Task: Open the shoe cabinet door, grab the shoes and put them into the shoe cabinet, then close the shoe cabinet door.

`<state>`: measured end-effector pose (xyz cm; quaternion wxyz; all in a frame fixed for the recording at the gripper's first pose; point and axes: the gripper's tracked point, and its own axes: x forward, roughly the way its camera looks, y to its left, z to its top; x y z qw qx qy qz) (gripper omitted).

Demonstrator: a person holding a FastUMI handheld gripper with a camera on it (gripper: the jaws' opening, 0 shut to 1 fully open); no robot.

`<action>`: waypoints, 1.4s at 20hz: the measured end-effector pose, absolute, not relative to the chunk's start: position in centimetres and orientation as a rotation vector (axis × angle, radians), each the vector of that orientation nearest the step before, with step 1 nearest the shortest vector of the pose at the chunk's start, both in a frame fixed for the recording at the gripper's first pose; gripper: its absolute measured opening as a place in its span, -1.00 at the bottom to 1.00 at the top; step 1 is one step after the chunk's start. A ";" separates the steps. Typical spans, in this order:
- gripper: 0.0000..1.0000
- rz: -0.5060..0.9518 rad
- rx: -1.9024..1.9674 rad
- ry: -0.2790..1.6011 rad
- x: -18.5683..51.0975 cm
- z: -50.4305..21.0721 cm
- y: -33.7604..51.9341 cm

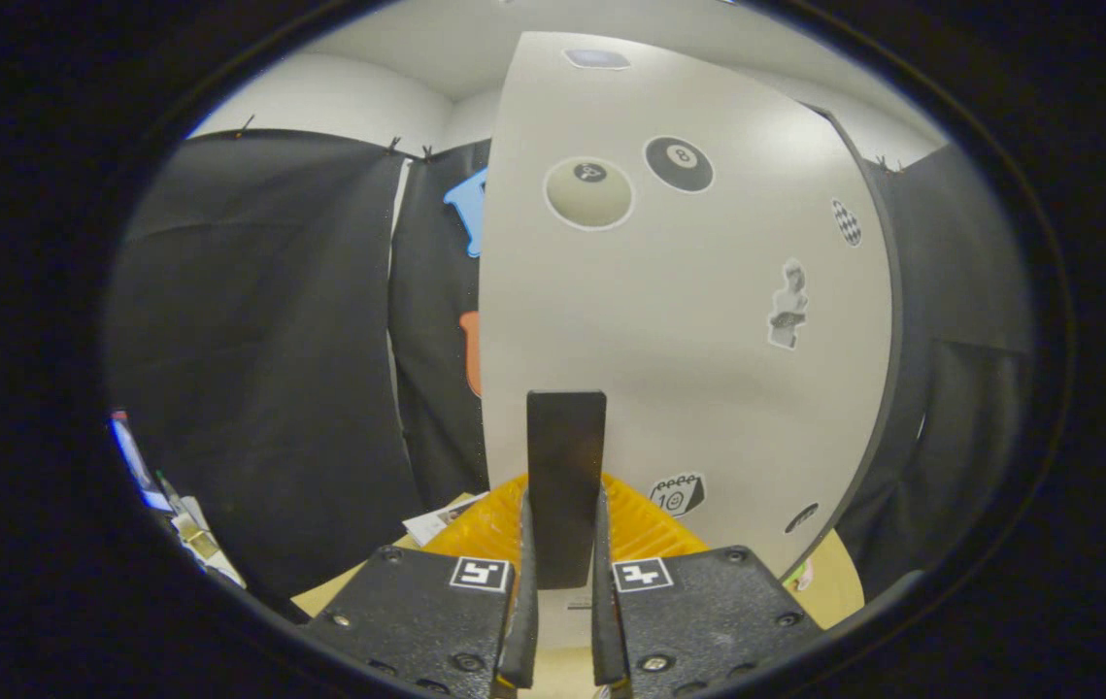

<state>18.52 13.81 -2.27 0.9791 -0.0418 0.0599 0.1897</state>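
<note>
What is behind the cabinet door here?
The gripper is shut on the dark handle of the white cabinet door. Beside its left edge hangs black cloth. The door covers the cabinet's inside.

The shoe cabinet door (688,320) is pale grey-white, dotted with stickers: a black eight-ball (679,163), a cream ball with a dark spot (588,192), a small black-and-white checkered oval (846,222) far right, and a grey statue bust (787,304). Its handle (565,485) is a plain black bar, with the gripper (565,621) pressing it from both sides. Near the fingers lies something ribbed and orange-yellow (645,529) on a tan surface (839,582).
</note>
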 end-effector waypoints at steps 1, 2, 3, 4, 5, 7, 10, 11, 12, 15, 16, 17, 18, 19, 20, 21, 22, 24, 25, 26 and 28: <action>-0.49 0.391 -0.092 0.116 18.2 -2.3 13.4; -0.49 0.396 -0.097 0.111 17.8 -2.2 13.0; -0.50 0.403 -0.098 0.108 17.5 -2.3 12.8; -0.51 0.412 -0.091 0.109 17.1 -2.2 12.4; -0.52 0.423 -0.087 0.105 16.7 -2.2 12.0; -0.54 0.429 -0.074 0.109 16.0 -2.2 11.0; -0.54 0.423 -0.083 0.105 15.0 -2.3 9.5; -0.54 0.419 -0.076 0.106 14.4 -2.2 8.8; -0.54 0.416 -0.076 0.108 14.0 -2.2 8.2; -0.55 0.403 -0.078 0.095 13.1 -2.0 6.2; -0.55 0.394 -0.082 0.090 12.9 -1.9 5.5; -0.55 0.383 -0.097 0.081 12.9 -1.9 4.8; -0.56 0.367 -0.110 0.071 12.9 -1.8 4.1; -0.56 0.348 -0.122 0.065 13.1 -1.9 3.3; -0.60 0.327 -0.129 0.056 13.2 -1.8 2.8; -0.66 0.298 -0.134 0.047 13.2 -1.8 2.2; -0.69 0.265 -0.144 0.036 13.4 -1.6 1.2; -0.80 0.198 -0.158 0.016 13.6 -1.0 -1.6; -0.85 0.166 -0.159 0.012 13.6 -1.0 -2.9; -0.87 0.136 -0.159 0.007 13.6 -0.9 -4.2; -0.92 0.074 -0.139 0.003 13.7 -0.9 -7.3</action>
